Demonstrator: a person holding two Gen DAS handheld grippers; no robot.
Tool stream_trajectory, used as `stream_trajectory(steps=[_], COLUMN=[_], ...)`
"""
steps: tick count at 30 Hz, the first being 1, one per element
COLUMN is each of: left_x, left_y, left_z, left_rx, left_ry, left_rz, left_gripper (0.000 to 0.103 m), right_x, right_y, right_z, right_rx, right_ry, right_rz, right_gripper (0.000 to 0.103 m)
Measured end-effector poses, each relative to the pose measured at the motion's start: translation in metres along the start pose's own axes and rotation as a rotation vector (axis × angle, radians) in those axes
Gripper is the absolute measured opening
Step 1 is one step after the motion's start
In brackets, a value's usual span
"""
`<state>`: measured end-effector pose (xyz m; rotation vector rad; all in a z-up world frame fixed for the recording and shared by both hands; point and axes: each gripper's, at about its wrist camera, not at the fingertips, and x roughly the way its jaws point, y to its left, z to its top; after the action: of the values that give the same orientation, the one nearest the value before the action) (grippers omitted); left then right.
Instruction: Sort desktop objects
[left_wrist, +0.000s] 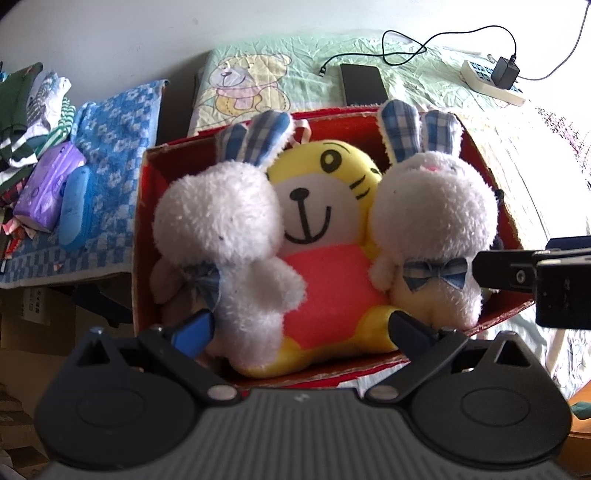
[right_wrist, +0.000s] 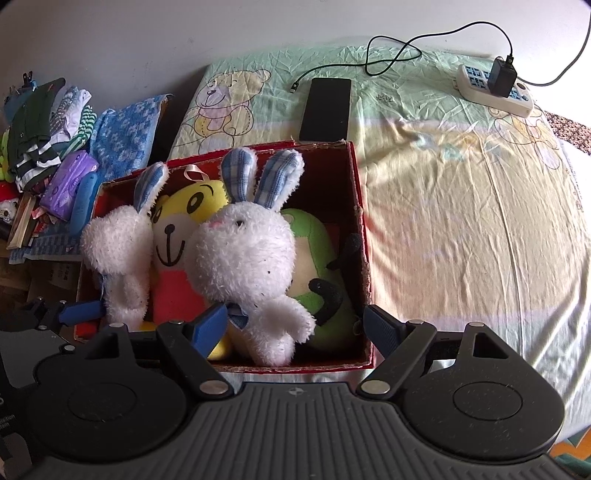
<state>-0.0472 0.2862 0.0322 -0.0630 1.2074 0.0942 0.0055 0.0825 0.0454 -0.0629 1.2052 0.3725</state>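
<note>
Bed sheet (right_wrist: 461, 206) with bear print lying wrinkled, red box (right_wrist: 360, 221) sitting on it, phone (right_wrist: 325, 109), cable (right_wrist: 399, 51), power strip (right_wrist: 495, 88) resting behind

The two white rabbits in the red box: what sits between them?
A yellow tiger plush in a pink top, wedged between the left rabbit and right rabbit; clearest in the left wrist view.

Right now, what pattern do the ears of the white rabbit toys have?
Blue and white check on the ears of the rabbit toys, clearest in the right wrist view.
</note>
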Motion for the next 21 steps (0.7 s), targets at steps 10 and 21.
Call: stream_trajectory(steps=[10,21], left_x=[-0.003,-0.004], left_y=[0.006,0.008], left_z=[0.003,0.003], left_rx=[-0.021,-0.029], left_ry=[-0.013,-0.038], left_rz=[0.013,0.032], left_gripper=[0.1,0.1], right_x=[0.011,0.012], right_y=[0.005,0.014], right_z=[0.006,0.01], right_rx=[-0.004,-0.054], right_ry=[0.012,-0.019], right_rz=[0.012,0.002], right_gripper=[0.083,0.083])
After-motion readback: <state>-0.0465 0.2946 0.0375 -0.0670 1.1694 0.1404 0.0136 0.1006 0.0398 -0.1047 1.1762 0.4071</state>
